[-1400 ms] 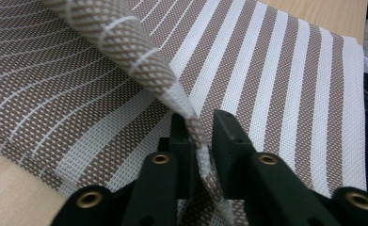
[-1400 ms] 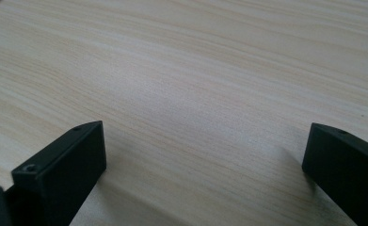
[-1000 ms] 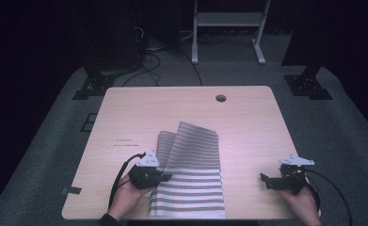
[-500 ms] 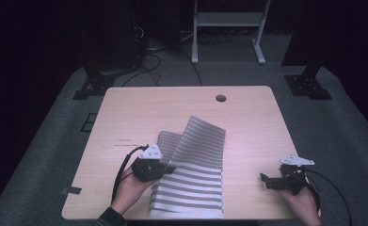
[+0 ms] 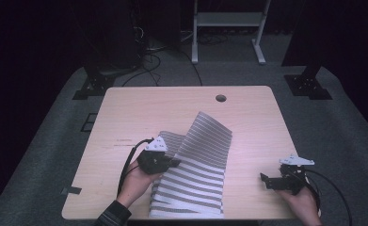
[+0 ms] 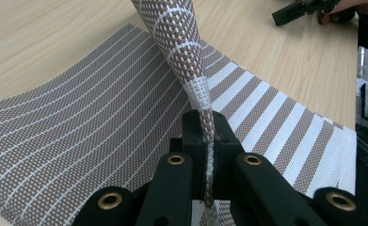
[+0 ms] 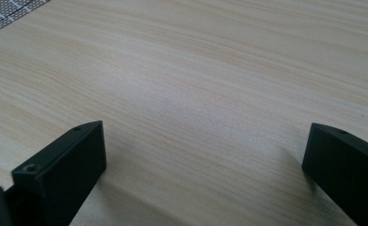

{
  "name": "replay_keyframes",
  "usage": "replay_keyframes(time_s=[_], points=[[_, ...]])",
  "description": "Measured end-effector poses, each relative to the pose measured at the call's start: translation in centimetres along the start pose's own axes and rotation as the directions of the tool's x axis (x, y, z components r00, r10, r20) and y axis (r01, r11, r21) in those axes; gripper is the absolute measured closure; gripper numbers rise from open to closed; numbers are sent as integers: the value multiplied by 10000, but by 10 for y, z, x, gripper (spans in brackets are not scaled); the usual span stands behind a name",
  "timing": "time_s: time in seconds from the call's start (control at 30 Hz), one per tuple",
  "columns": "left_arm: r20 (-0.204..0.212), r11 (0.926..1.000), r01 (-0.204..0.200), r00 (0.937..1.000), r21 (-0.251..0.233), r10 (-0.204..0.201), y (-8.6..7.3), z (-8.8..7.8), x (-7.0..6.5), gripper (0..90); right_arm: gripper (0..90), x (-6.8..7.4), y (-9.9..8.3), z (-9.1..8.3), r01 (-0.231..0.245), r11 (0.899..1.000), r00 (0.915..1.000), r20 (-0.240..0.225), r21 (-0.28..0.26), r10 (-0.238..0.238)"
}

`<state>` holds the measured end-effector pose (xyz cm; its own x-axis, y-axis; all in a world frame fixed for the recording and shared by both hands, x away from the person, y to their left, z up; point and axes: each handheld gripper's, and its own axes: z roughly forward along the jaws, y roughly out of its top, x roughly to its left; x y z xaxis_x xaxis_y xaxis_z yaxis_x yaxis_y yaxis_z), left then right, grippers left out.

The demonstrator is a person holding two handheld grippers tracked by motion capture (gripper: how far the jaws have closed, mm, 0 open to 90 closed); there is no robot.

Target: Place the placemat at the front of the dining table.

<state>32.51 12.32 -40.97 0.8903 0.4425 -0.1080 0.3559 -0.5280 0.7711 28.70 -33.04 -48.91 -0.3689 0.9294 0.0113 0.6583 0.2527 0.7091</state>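
Observation:
A brown-and-white striped woven placemat (image 5: 196,179) lies at the table's front middle, its far part lifted and folded over toward the right (image 5: 210,136). My left gripper (image 5: 174,162) is shut on the mat's left edge; in the left gripper view the woven edge (image 6: 205,113) runs up from between the closed black jaws (image 6: 209,141). My right gripper (image 5: 265,181) rests low near the front right corner, jaws wide apart over bare wood (image 7: 205,160), holding nothing. The mat's corner (image 7: 7,14) shows at the top left of the right gripper view.
The light wooden table (image 5: 139,108) has a round cable hole (image 5: 220,98) near its far edge. A small dark tab (image 5: 71,190) sticks out at the front left edge. Dark stands and cables sit on the grey carpet behind the table.
The left gripper has risen and moved toward the far right with the mat's edge, lifting the fold higher and further over. The right gripper has stayed put.

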Motion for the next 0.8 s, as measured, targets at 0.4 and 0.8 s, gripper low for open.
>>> replay_keyframes(time_s=[0.4, 0.8], points=[[114, 9999, -90, 9999, -96, 91, 12, 10, 6, 881, 0, 0, 0, 0, -4, 10000, 10000, -2, -5, 4], [273, 9995, -241, 9993, -184, 246, 35, 28, 11, 882, 0, 0, 0, 0, -19, 10000, 10000, 3, -11, 20]])
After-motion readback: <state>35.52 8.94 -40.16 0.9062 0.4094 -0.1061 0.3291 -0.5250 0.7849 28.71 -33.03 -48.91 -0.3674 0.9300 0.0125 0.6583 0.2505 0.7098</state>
